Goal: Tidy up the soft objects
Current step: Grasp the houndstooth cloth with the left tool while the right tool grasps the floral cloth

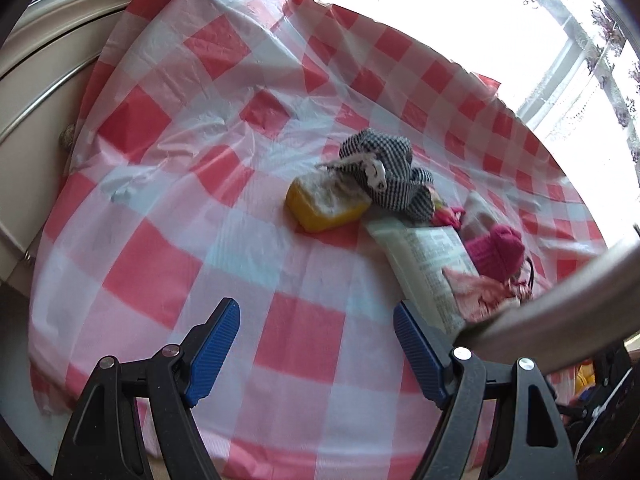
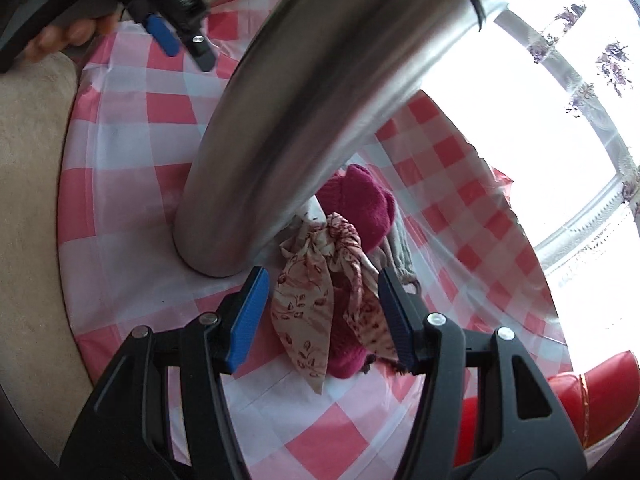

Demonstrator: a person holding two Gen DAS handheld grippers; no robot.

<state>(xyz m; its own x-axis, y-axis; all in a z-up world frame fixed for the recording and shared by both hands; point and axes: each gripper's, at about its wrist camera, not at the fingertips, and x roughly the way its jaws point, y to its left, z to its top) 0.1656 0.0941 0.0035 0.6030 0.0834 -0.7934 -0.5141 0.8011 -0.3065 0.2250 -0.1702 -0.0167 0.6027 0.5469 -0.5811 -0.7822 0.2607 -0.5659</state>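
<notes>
A pile of soft things lies on the red-and-white checked cloth [image 1: 160,272]: a black-and-white striped fabric [image 1: 384,172], a yellow sponge [image 1: 324,208], a pink knitted piece [image 1: 498,246] and a floral cloth [image 1: 478,292]. My left gripper [image 1: 316,328] is open and empty, hovering over the bare cloth short of the sponge. In the right wrist view the floral cloth [image 2: 308,304] and the pink knit [image 2: 360,200] sit between the fingers of my right gripper [image 2: 320,312]. It is open, and the left pad [image 2: 248,312] stands clear of the cloth.
A tall steel flask [image 2: 288,120] stands just left of the pile and blocks much of the right wrist view. A white printed tube [image 1: 424,268] lies by the sponge. A hand holds my left gripper [image 2: 186,54] at the far side. A bright window [image 1: 440,20] is behind; a red cushion [image 2: 592,396] lies right.
</notes>
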